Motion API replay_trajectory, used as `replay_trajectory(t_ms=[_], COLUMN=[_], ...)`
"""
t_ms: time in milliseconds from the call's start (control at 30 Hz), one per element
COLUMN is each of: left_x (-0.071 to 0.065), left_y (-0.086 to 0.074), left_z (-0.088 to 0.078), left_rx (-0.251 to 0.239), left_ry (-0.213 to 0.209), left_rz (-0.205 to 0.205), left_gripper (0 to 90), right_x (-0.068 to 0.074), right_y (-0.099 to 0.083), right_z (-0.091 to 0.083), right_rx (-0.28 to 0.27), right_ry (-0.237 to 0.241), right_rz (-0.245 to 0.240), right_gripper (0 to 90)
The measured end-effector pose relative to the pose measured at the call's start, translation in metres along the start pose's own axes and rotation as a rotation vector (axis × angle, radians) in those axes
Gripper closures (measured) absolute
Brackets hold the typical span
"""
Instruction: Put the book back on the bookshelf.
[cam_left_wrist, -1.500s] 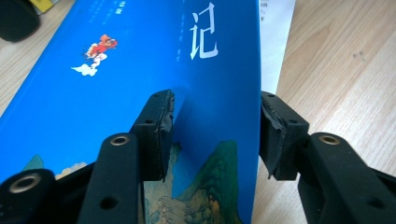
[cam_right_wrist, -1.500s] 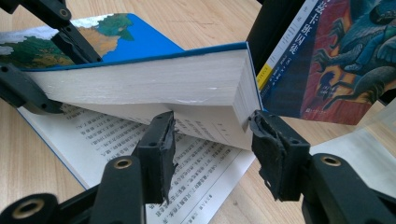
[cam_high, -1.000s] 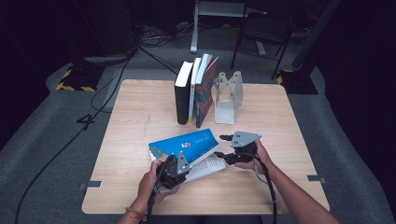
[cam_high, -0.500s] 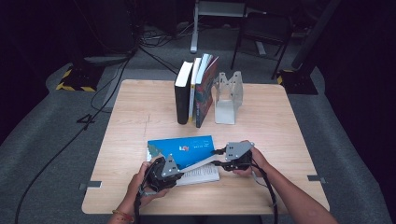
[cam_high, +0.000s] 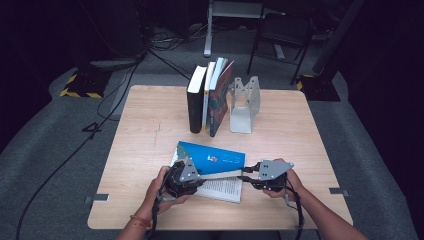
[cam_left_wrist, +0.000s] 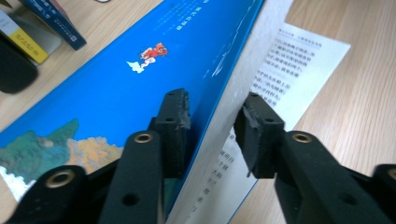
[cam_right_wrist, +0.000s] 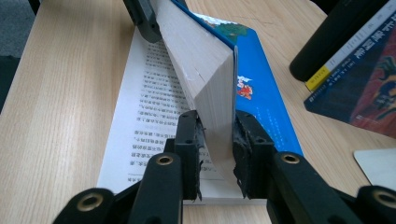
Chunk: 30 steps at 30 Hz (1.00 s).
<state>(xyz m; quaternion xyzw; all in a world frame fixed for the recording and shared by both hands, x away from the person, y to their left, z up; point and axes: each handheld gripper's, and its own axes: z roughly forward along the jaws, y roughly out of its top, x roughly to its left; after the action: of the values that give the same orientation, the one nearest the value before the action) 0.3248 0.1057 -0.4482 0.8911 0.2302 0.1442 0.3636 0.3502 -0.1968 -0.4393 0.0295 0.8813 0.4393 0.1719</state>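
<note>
A thick book with a blue cover (cam_high: 212, 157) lies open at the table's near middle. Its cover and page block (cam_right_wrist: 201, 70) are raised at a slant over a printed page (cam_high: 222, 187) that lies flat. My right gripper (cam_high: 247, 176) is at the book's right end, its jaws have just been closing, and both pads (cam_right_wrist: 189, 135) now press on the raised block and cover. My left gripper (cam_high: 197, 175) straddles the block's left end (cam_left_wrist: 140, 79). Its jaws have just been opening: one pad (cam_left_wrist: 175, 116) lies against the blue cover, while the other stands off the page edges.
Three books (cam_high: 210, 97) stand upright at the back of the wooden table (cam_high: 150, 130), next to a pale metal bookend (cam_high: 244, 102). Dark floor, cables and chair legs surround the table.
My right gripper has come in from the right to the book's end and closed on the raised block. The left gripper's jaws have widened while that hand stayed in place.
</note>
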Motion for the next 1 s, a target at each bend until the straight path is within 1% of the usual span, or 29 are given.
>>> replay_trajectory(t_ms=[33, 67, 100, 167, 200, 233, 267, 300, 333, 367, 400, 433, 467, 533, 567, 633, 667, 700, 733, 767, 800, 867, 933, 967, 1000], left_x=[-0.002, -0.006, -0.010, -0.018, -0.019, -0.019, -0.018, -0.018, -0.018, -0.020, -0.020, -0.020, -0.020, -0.021, -0.021, -0.021, -0.021, -0.021, -0.021, -0.021, -0.021, -0.021, -0.020, -0.019, -0.018], left_y=[0.003, 0.008, 0.010, 0.019, 0.021, 0.022, 0.023, 0.023, 0.022, 0.022, 0.023, 0.023, 0.023, 0.022, 0.021, 0.021, 0.020, 0.019, 0.019, 0.019, 0.019, 0.020, 0.019, 0.019, 0.020], left_z=[0.002, 0.003, 0.004, 0.011, 0.015, 0.019, 0.025, 0.029, 0.031, 0.032, 0.031, 0.030, 0.030, 0.029, 0.029, 0.028, 0.028, 0.027, 0.027, 0.026, 0.026, 0.025, 0.022, 0.021, 0.020], left_rx=[0.006, 0.002, -0.006, 0.024, 0.040, 0.049, 0.056, 0.063, 0.061, 0.060, 0.057, 0.048, 0.033, 0.022, 0.013, 0.006, -0.006, -0.024, -0.024, -0.029, -0.034, -0.043, -0.065, -0.070, -0.076], left_ry=[-0.003, -0.012, -0.020, -0.007, -0.002, 0.005, 0.014, 0.032, 0.049, 0.063, 0.073, 0.089, 0.094, 0.102, 0.106, 0.107, 0.112, 0.115, 0.115, 0.119, 0.125, 0.129, 0.133, 0.134, 0.132], left_rz=[-0.010, -0.001, -0.001, 0.038, 0.048, 0.039, 0.022, 0.000, -0.010, -0.007, -0.008, -0.021, -0.023, -0.006, -0.015, -0.017, -0.013, -0.020, -0.020, -0.016, -0.007, -0.008, -0.020, -0.017, -0.023], left_gripper=[61.6, 59.3, 56.9, 51.0, 47.9, 47.5, 47.6, 48.0, 50.9, 53.4, 54.5, 57.1, 60.5, 64.5, 65.6, 67.2, 67.2, 69.5, 70.1, 70.1, 70.7, 71.9, 72.4, 72.6, 72.7], right_x=[0.000, -0.001, -0.001, -0.001, -0.002, -0.002, -0.002, -0.001, 0.000, 0.000, -0.001, -0.002, -0.003, -0.005, -0.006, -0.007, -0.007, -0.008, -0.008, -0.009, -0.012, -0.020, -0.025, -0.030, -0.033], right_y=[0.000, 0.000, -0.001, 0.000, 0.001, 0.002, 0.002, 0.004, 0.007, 0.008, 0.009, 0.010, 0.010, 0.010, 0.010, 0.009, 0.009, 0.008, 0.008, 0.007, 0.005, -0.003, -0.010, -0.018, -0.022], right_z=[0.000, -0.001, 0.000, 0.000, 0.000, 0.000, 0.000, 0.000, 0.001, 0.002, 0.002, 0.001, 0.001, 0.001, 0.001, 0.001, 0.001, -0.002, -0.002, -0.004, -0.007, -0.015, -0.021, -0.025, -0.027], right_rx=[0.000, -0.002, 0.000, 0.002, 0.002, -0.002, 0.000, 0.005, 0.009, 0.014, 0.011, 0.004, -0.003, -0.020, -0.025, -0.045, -0.045, -0.065, -0.065, -0.067, -0.068, -0.074, -0.072, -0.066, -0.061], right_ry=[0.000, 0.003, 0.004, 0.002, 0.000, -0.003, -0.004, -0.012, -0.025, -0.034, -0.038, -0.036, -0.037, -0.042, -0.044, -0.047, -0.047, -0.051, -0.051, -0.081, -0.099, -0.145, -0.183, -0.221, -0.231], right_rz=[0.000, 0.000, -0.001, 0.002, 0.002, 0.004, 0.003, -0.007, -0.011, -0.012, -0.011, -0.001, 0.005, 0.031, 0.041, 0.063, 0.063, 0.079, 0.079, 0.085, 0.101, 0.151, 0.184, 0.202, 0.217], right_gripper=[73.1, 73.0, 73.0, 73.0, 72.9, 72.8, 72.7, 72.6, 72.3, 72.1, 72.0, 71.7, 71.4, 69.9, 68.9, 65.7, 65.7, 59.4, 59.4, 53.0, 50.3, 45.5, 45.0, 45.0, 44.9])
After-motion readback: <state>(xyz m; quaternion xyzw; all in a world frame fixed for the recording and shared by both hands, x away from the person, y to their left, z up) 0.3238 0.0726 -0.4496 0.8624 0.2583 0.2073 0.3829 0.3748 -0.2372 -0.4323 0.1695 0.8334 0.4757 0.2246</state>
